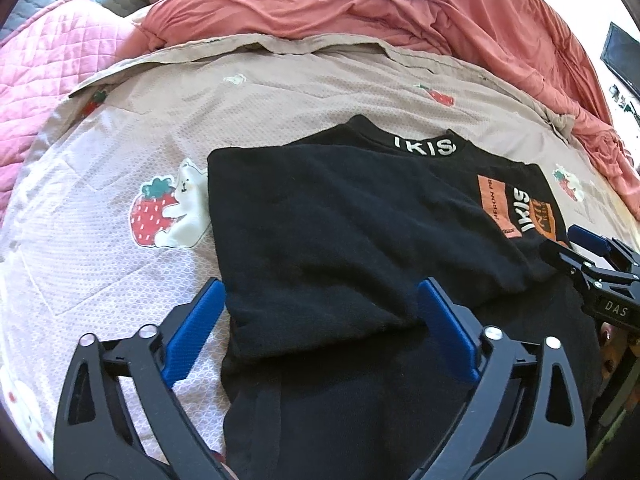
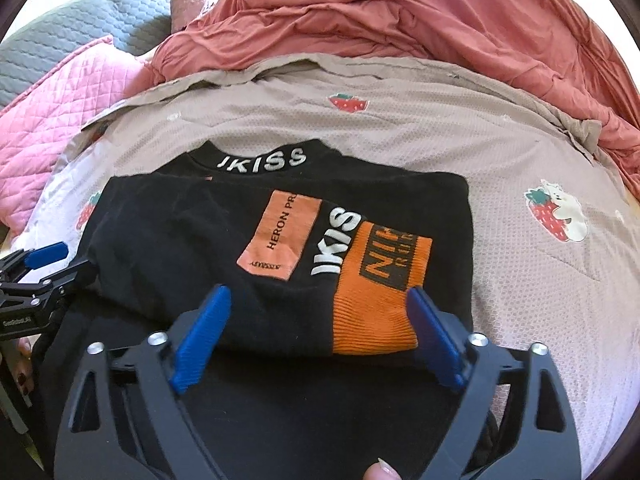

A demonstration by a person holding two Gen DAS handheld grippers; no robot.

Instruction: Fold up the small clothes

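Note:
A black top with white lettering on its collar and orange patches lies on the bed cover, its sides folded inward. My left gripper stands open over its near left part; a folded black flap lies between the blue pads, which do not press on it. In the right wrist view the same top shows an orange ribbed cuff lying across it. My right gripper is open above that cuff and the black cloth beside it, gripping nothing. Each gripper shows at the edge of the other's view: the right gripper and the left gripper.
The top rests on a beige bed cover printed with strawberries and bears. A rumpled coral duvet is heaped behind it. A pink quilted pillow and a grey quilted one lie at the left. A fingertip shows at the bottom edge.

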